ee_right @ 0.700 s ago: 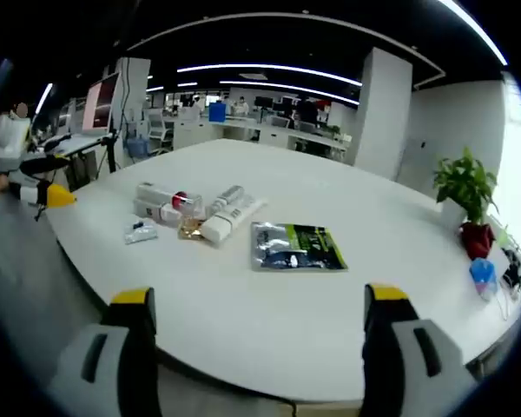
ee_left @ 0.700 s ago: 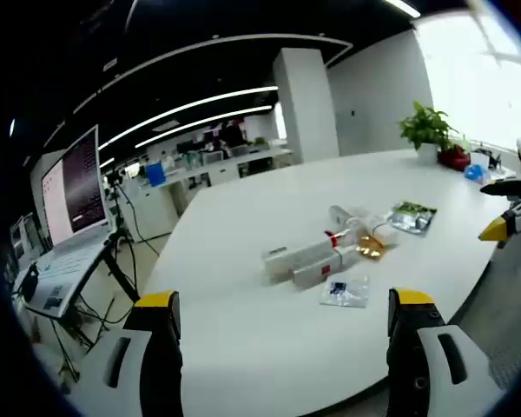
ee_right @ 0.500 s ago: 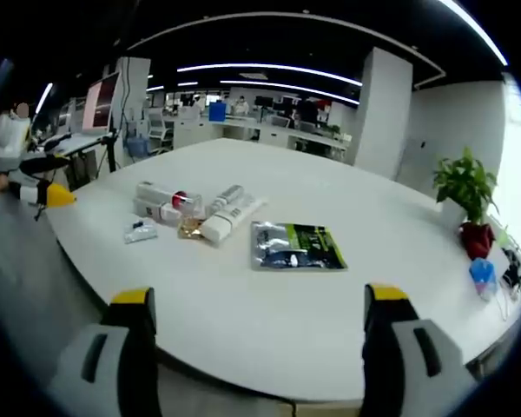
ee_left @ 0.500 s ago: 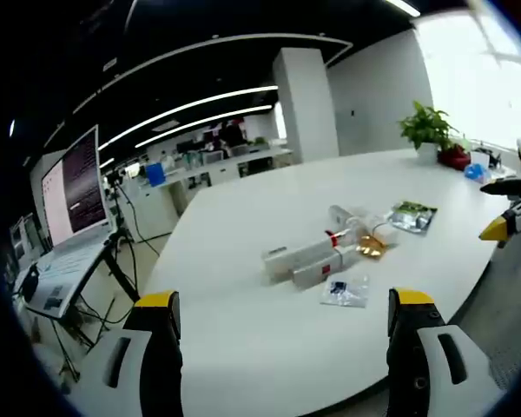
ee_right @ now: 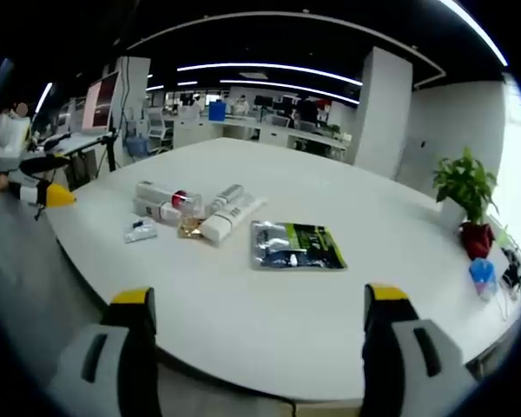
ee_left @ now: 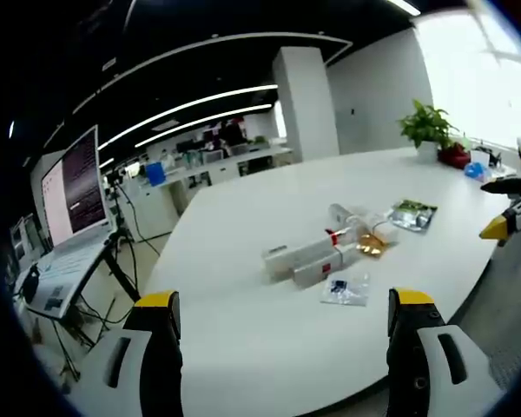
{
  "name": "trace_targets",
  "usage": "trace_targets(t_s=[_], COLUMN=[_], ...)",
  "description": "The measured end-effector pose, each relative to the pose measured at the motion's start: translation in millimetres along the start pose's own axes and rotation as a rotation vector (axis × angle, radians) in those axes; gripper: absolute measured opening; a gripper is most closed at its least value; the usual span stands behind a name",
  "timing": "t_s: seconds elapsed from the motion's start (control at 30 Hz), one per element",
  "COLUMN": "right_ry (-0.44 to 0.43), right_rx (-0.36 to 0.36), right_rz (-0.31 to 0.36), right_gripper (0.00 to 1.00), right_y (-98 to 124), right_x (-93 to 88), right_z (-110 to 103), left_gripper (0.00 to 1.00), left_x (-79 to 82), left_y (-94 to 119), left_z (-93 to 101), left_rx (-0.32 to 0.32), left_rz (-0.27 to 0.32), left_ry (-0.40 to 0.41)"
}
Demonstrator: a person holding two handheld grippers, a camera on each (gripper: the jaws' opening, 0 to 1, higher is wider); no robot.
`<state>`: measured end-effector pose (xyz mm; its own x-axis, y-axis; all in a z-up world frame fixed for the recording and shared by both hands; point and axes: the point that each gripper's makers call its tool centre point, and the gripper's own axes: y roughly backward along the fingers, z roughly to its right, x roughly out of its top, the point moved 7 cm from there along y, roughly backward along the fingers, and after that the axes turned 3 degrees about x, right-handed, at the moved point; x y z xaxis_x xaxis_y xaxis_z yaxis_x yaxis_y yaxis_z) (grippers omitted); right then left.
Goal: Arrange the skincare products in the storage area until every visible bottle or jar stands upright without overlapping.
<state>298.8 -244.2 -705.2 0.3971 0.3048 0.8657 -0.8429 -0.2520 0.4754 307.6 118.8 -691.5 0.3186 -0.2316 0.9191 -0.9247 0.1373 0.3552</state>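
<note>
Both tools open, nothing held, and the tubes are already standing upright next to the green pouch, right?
Not quite. The tubes are lying on their sides in a cluster on the table, as the right gripper view shows. The rest holds: left tool and right tool open, empty; green pouch beside them.

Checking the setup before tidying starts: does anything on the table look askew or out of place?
Yes. The skincare tubes lie flat in a touching cluster on the white table instead of standing upright, beside a small sachet and a flat green pouch.
</note>
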Motion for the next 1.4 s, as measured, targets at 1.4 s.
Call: trace_targets(t_s=[1.4], right_ry=[0.000], right_rx=[0.000], right_rz=[-0.013], right_gripper=[1.00], right_y=[-0.3], right_x=[-1.2], right_z=[0.1], left_gripper=[0.97], left_x=[-1.5], left_y=[-0.4], left_z=[-0.1], left_rx=[-0.001], left_rz=[-0.016], left_ry=[-0.012])
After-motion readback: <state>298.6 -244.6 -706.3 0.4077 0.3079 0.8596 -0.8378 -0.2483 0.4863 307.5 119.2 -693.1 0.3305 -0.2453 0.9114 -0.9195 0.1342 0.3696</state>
